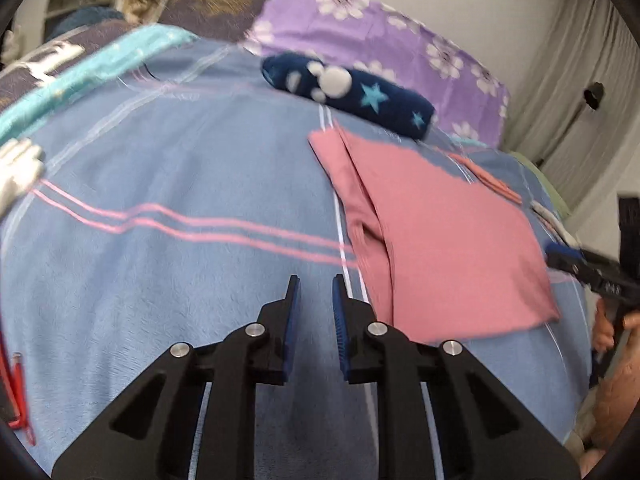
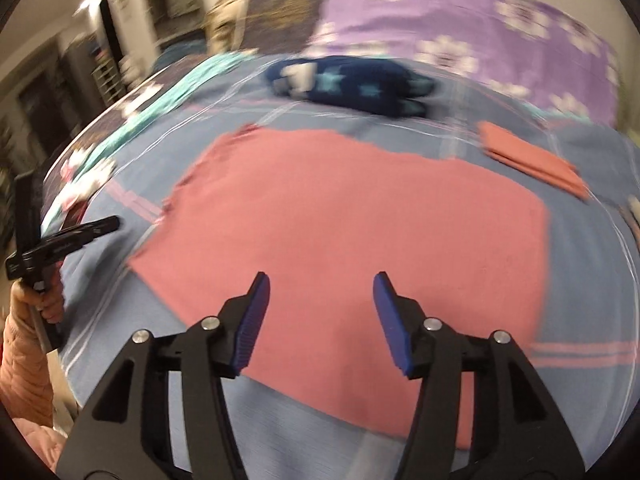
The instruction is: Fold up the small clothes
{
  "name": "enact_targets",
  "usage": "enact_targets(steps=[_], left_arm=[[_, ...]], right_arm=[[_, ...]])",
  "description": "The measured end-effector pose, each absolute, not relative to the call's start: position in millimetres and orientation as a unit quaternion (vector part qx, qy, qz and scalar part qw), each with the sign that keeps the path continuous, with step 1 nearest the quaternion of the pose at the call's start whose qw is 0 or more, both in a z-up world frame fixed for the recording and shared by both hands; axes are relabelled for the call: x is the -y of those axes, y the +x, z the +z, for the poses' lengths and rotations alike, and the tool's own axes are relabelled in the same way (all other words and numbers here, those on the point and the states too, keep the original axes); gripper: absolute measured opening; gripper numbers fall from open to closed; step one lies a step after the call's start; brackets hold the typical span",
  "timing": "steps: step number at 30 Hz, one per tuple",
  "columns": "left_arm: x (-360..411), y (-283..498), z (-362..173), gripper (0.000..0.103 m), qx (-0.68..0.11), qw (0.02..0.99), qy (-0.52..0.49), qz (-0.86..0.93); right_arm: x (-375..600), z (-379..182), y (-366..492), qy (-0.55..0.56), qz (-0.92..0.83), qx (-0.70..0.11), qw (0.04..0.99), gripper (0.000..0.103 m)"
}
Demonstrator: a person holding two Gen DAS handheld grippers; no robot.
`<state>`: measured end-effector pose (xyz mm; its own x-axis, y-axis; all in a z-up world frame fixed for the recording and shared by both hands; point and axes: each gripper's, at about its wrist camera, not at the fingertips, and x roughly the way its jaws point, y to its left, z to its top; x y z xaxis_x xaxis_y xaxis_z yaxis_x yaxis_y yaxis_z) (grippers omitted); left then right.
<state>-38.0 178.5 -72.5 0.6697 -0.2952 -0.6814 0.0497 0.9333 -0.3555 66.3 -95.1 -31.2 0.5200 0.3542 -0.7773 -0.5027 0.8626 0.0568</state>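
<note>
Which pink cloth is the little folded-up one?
The small orange-pink cloth, lying apart at the far right of the bed. The big pink cloth is spread wide, right in front of the right gripper.

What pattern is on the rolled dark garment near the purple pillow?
The rolled dark garment is navy with light blue stars and white blobs, sharpest in the left wrist view.

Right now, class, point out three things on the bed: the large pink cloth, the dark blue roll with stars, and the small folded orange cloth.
Pink cloth [image 2: 352, 216], right wrist view, middle of its flat top.
Blue roll [image 1: 360, 92], left wrist view, starred side.
Orange cloth [image 2: 528, 156], right wrist view, top face.
</note>
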Motion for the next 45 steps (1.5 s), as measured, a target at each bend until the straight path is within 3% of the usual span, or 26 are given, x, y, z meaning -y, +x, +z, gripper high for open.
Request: enact_targets(steps=[2, 6, 10, 11, 12, 14, 15, 19, 21, 26, 28, 29, 30, 31, 32, 33, 40, 42, 45], left_arm=[[-175, -32, -77, 0.020, -0.405, 0.892, -0.157, -0.124], [-158, -7, -73, 0.037, -0.411, 0.886, -0.123, -0.176], [-148, 29, -77, 0.040, -0.429, 0.878, -0.088, -0.193], [-148, 38, -83, 0.040, -0.436, 0.872, -0.098, -0.199], [-150, 38, -85, 0.040, -0.432, 0.872, -0.104, -0.203], [-157, 35, -88, 0.040, -0.421, 0.871, -0.131, -0.217], [-161, 35, -89, 0.039, -0.416, 0.869, -0.148, -0.223], [-176, 41, -98, 0.031, -0.413, 0.855, -0.210, -0.233], [-179, 42, -100, 0.031, -0.409, 0.851, -0.227, -0.239], [-172, 47, -102, 0.031, -0.407, 0.847, -0.234, -0.248], [-167, 49, -102, 0.031, -0.410, 0.849, -0.226, -0.245], [-167, 49, -102, 0.025, -0.410, 0.850, -0.223, -0.244], [-168, 49, -103, 0.018, -0.411, 0.850, -0.223, -0.244], [-169, 52, -105, 0.008, -0.414, 0.847, -0.225, -0.246], [-170, 51, -106, 0.007, -0.415, 0.845, -0.228, -0.248], [-170, 49, -105, 0.006, -0.412, 0.847, -0.225, -0.249], [-172, 35, -100, 0.005, -0.398, 0.863, -0.194, -0.244], [-178, 39, -106, 0.005, -0.407, 0.852, -0.215, -0.251], [-183, 37, -107, 0.006, -0.402, 0.846, -0.228, -0.265]], right_arm=[[66, -29, 70, -0.120, 0.256, -0.421, 0.862, 0.062], [27, -26, 89, -0.146, 0.256, -0.430, 0.853, 0.062], [-5, -21, 120, -0.149, 0.245, -0.436, 0.853, 0.062], [-14, -19, 130, -0.150, 0.242, -0.434, 0.854, 0.058], [-25, -17, 140, -0.152, 0.240, -0.434, 0.855, 0.045], [-47, -18, 160, -0.158, 0.243, -0.442, 0.849, 0.027], [-59, -20, 170, -0.164, 0.244, -0.446, 0.845, 0.024], [-106, -35, 201, -0.214, 0.244, -0.451, 0.832, 0.024], [-127, -46, 214, -0.234, 0.245, -0.456, 0.823, 0.034], [-157, -70, 233, -0.269, 0.237, -0.471, 0.806, 0.040], [-167, -80, 239, -0.287, 0.230, -0.477, 0.798, 0.047], [-172, -86, 243, -0.294, 0.227, -0.479, 0.795, 0.049], [-175, -91, 246, -0.301, 0.226, -0.481, 0.792, 0.045], [-177, -94, 246, -0.306, 0.225, -0.482, 0.790, 0.029], [-180, -97, 247, -0.313, 0.221, -0.480, 0.789, 0.005], [-180, -93, 248, -0.306, 0.216, -0.469, 0.800, 0.004], [-155, -94, 270, -0.206, 0.240, -0.480, 0.818, 0.005], [-146, -86, 266, -0.188, 0.244, -0.473, 0.826, 0.017], [-130, -66, 255, -0.169, 0.248, -0.448, 0.842, 0.026]])
